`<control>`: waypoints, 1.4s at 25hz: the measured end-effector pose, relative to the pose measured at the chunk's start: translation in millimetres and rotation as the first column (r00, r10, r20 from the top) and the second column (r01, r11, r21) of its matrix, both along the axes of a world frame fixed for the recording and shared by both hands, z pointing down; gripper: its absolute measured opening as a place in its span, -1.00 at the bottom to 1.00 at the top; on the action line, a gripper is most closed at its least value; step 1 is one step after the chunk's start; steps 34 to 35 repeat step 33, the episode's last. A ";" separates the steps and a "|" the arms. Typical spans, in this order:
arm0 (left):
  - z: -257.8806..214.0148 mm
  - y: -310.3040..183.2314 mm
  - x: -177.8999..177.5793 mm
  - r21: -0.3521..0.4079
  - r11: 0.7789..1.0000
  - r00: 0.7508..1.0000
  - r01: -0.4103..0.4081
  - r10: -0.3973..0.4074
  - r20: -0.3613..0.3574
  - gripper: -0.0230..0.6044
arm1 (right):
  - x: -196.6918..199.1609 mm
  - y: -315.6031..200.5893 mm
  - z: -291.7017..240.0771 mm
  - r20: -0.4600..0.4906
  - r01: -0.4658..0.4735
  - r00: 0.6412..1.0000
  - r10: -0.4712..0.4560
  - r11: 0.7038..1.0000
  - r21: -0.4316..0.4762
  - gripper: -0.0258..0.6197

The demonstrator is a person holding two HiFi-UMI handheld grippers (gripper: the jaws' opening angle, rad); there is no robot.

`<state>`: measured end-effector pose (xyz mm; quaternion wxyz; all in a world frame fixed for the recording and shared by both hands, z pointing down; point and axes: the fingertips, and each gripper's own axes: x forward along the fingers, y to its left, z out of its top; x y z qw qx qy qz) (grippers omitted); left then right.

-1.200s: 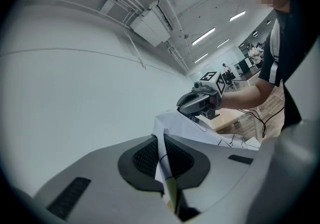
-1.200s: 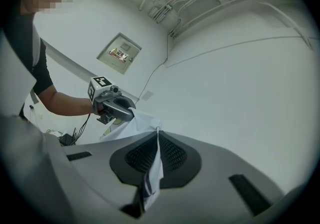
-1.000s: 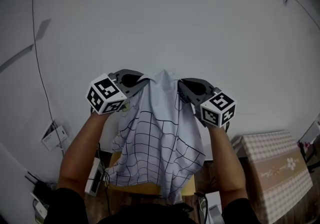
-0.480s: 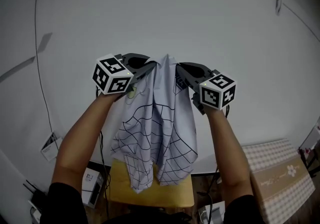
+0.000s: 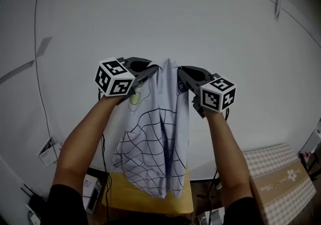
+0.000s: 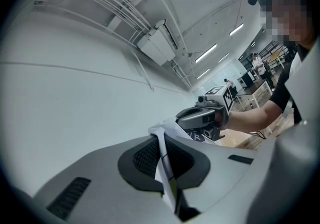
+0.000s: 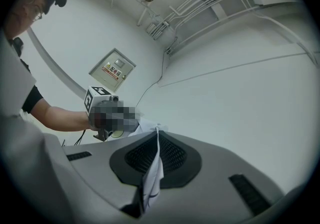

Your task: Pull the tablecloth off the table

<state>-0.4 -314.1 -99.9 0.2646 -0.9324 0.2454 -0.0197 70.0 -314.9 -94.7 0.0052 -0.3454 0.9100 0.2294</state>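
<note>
The white tablecloth (image 5: 160, 138) with a black grid pattern hangs in the air in front of a pale wall, bunched at its top edge. My left gripper (image 5: 156, 70) is shut on the cloth's upper left part, and the fabric (image 6: 165, 160) shows pinched between its jaws. My right gripper (image 5: 179, 72) is shut on the upper right part, with a strip of cloth (image 7: 152, 173) pressed between its jaws. Both grippers are held close together at about the same height. The cloth's lower end dangles above a yellow tabletop (image 5: 125, 201).
A checked box or table (image 5: 281, 181) stands at the lower right. Cables (image 5: 35, 43) run along the wall at left, and small devices (image 5: 90, 191) lie on the floor at the lower left. An electrical panel (image 7: 114, 70) is on the wall in the right gripper view.
Both grippers have risen with the cloth in them. The cloth now hangs narrower and longer, its lower end lifted off the yellow tabletop.
</note>
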 end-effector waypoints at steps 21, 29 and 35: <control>-8.8 -10.5 -11.0 0.016 1.000 1.000 0.000 0.001 -0.002 -0.89 | -4.7 -7.9 -2.9 -0.003 -0.018 1.000 0.019 0.999 0.052 -0.85; -9.1 -10.5 -18.9 -0.002 1.000 0.999 -0.006 0.006 -0.036 -0.89 | 8.6 -13.1 -3.3 0.050 -0.044 0.998 0.042 0.999 0.030 -0.85; -9.3 -12.3 -19.8 -0.014 1.000 0.999 -0.007 0.007 -0.036 -0.89 | 16.2 -17.8 -3.5 0.088 -0.040 0.995 0.040 0.999 -0.003 -0.85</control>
